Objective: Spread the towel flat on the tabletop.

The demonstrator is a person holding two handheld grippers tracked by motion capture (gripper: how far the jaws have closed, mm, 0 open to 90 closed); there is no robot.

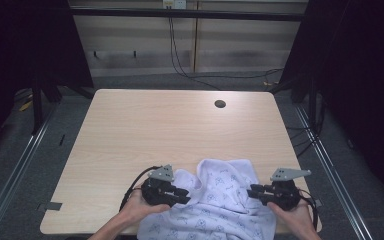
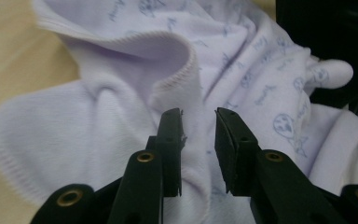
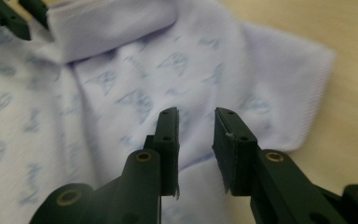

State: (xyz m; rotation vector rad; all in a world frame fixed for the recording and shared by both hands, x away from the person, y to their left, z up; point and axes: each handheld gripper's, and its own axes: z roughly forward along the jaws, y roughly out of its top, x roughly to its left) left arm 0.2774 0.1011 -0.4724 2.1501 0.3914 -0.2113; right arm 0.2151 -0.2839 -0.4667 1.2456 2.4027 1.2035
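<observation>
A pale lilac garment (image 1: 215, 200) with small blue prints lies crumpled at the table's near edge, between my two grippers. My left gripper (image 1: 184, 195) rests on its left side, pointing right. In the left gripper view the jaws (image 2: 199, 119) stand a little apart over a ribbed hem fold of the garment (image 2: 121, 70), not pressing it. My right gripper (image 1: 253, 191) is at the garment's right side, pointing left. In the right gripper view its jaws (image 3: 196, 116) also stand apart above the printed garment (image 3: 135, 70). The left gripper's fingertips (image 3: 14, 18) show at the top left there.
The light wooden table (image 1: 155, 130) has a round cable hole (image 1: 220, 104) near its far edge. Cables hang down the back wall. Dark frame posts stand at both sides, and grey floor surrounds the table.
</observation>
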